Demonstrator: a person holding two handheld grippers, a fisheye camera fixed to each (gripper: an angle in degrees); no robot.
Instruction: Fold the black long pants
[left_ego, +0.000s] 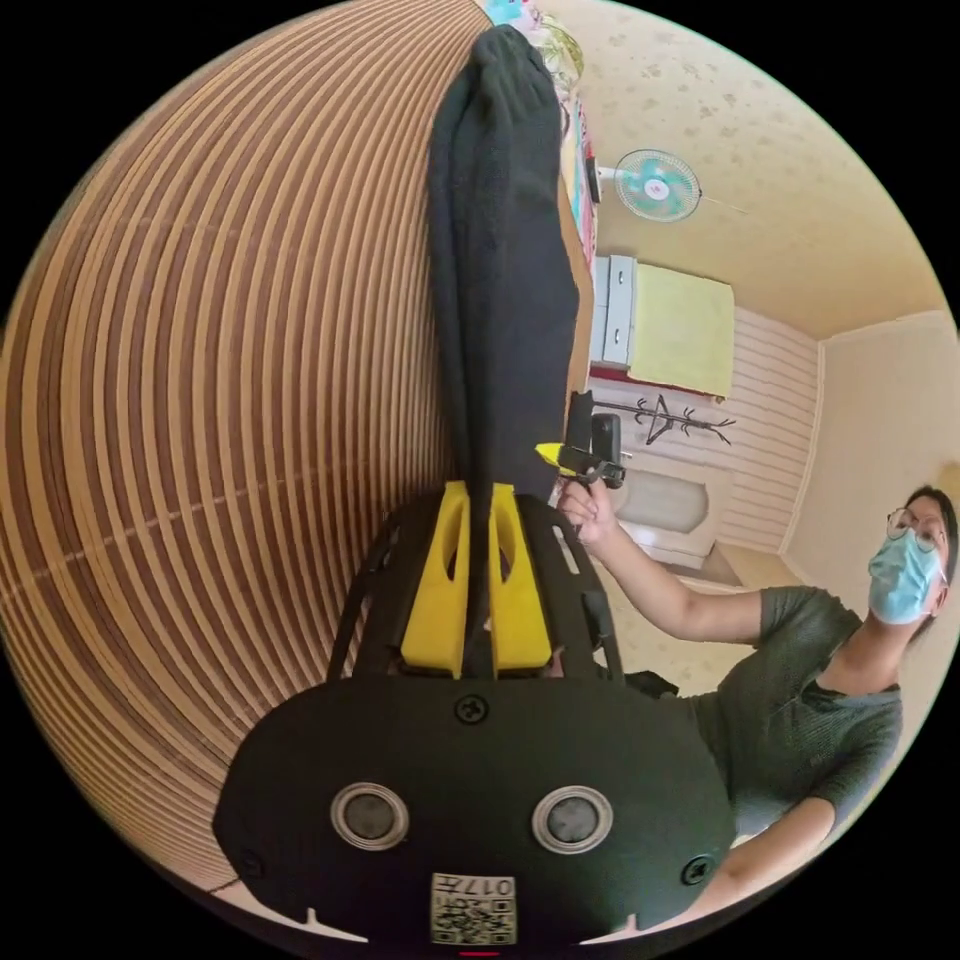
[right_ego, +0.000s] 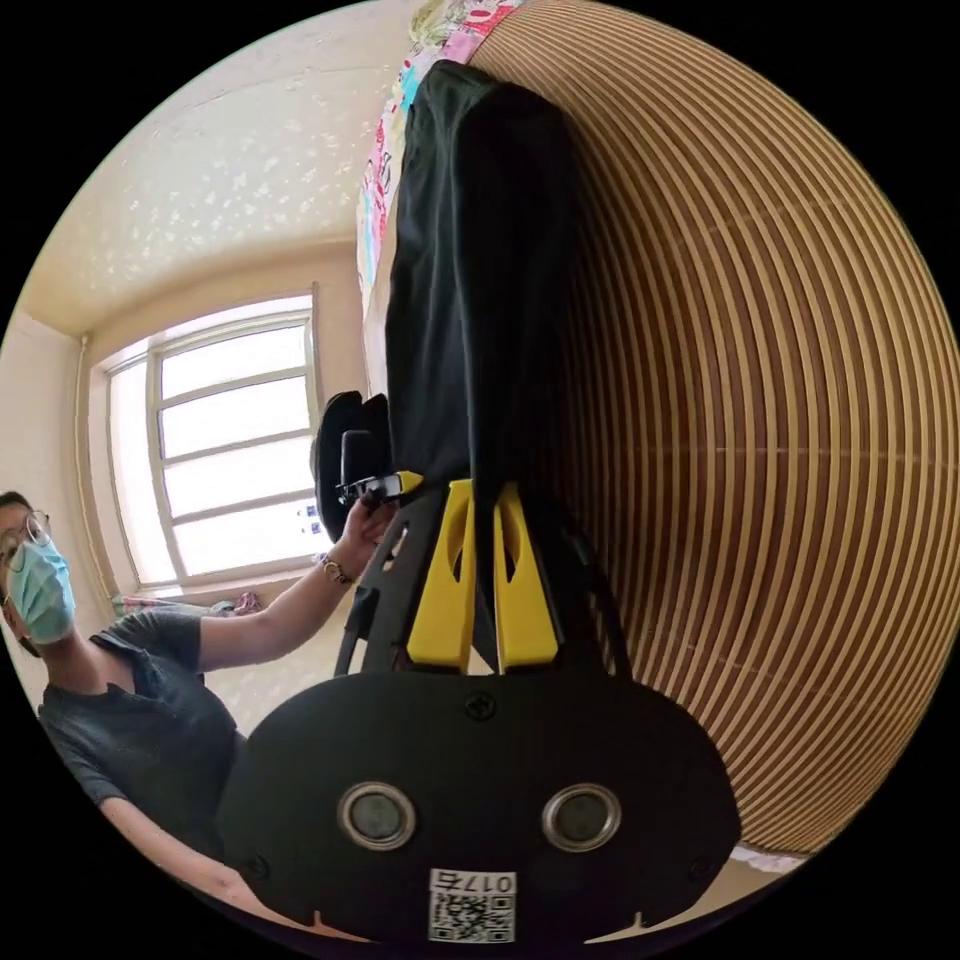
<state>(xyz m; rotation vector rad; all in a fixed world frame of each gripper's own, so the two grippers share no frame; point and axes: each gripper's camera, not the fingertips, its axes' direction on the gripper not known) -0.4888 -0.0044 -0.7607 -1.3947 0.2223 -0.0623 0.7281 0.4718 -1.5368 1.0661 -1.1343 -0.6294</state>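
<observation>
The black long pants (left_ego: 505, 270) hang lifted off a striped bamboo mat (left_ego: 230, 400). In the left gripper view my left gripper (left_ego: 480, 495) has its yellow jaws shut on the pants' edge, and the right gripper (left_ego: 575, 458) grips the same edge just beside it, held by a person's hand. In the right gripper view the pants (right_ego: 480, 280) stretch away from my right gripper (right_ego: 482, 495), whose yellow jaws are shut on the cloth. The left gripper (right_ego: 380, 485) holds the edge close by on the left.
A person in a grey shirt and face mask (left_ego: 800, 690) holds both tools. A wall fan (left_ego: 655, 185), a coat rack (left_ego: 660, 415) and a window (right_ego: 230, 450) are behind. Colourful patterned fabric (right_ego: 385, 170) lies at the mat's far end.
</observation>
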